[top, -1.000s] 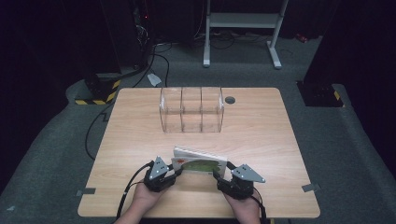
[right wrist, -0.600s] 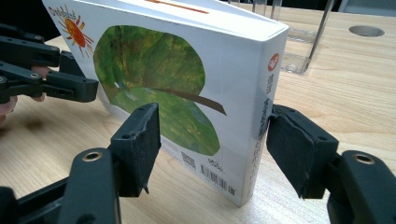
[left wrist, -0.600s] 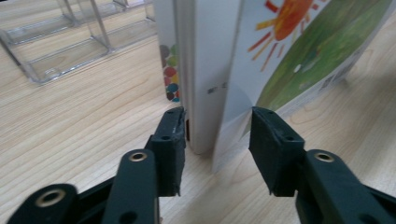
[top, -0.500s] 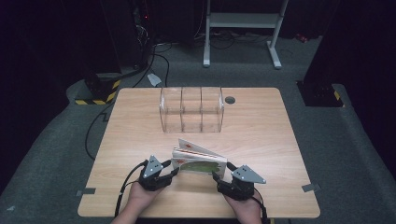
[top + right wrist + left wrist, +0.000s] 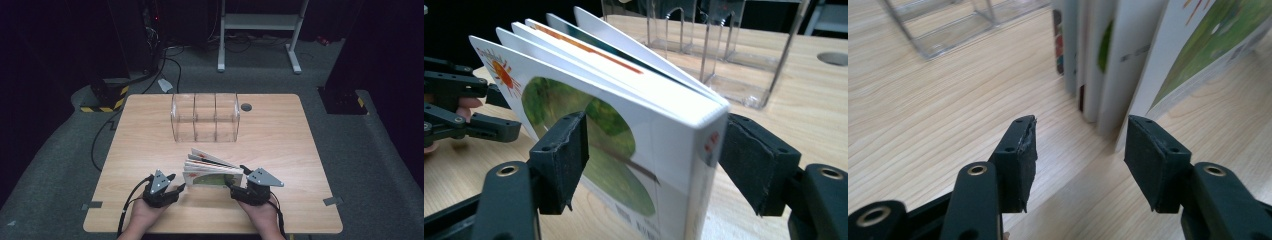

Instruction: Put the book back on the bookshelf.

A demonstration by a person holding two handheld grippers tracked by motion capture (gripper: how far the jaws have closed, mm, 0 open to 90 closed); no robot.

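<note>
While right gripper (image 5: 651, 150) stays clamped on board book (image 5: 212, 172), left gripper (image 5: 1078, 150) now backed off leftward, jaws apart.

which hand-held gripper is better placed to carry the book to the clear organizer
Right. The right hand-held gripper already clamps the book at its spine end, holding it upright. The left hand-held gripper is open beside the fanned pages, gripping nothing. The clear organizer sits straight ahead.
</note>
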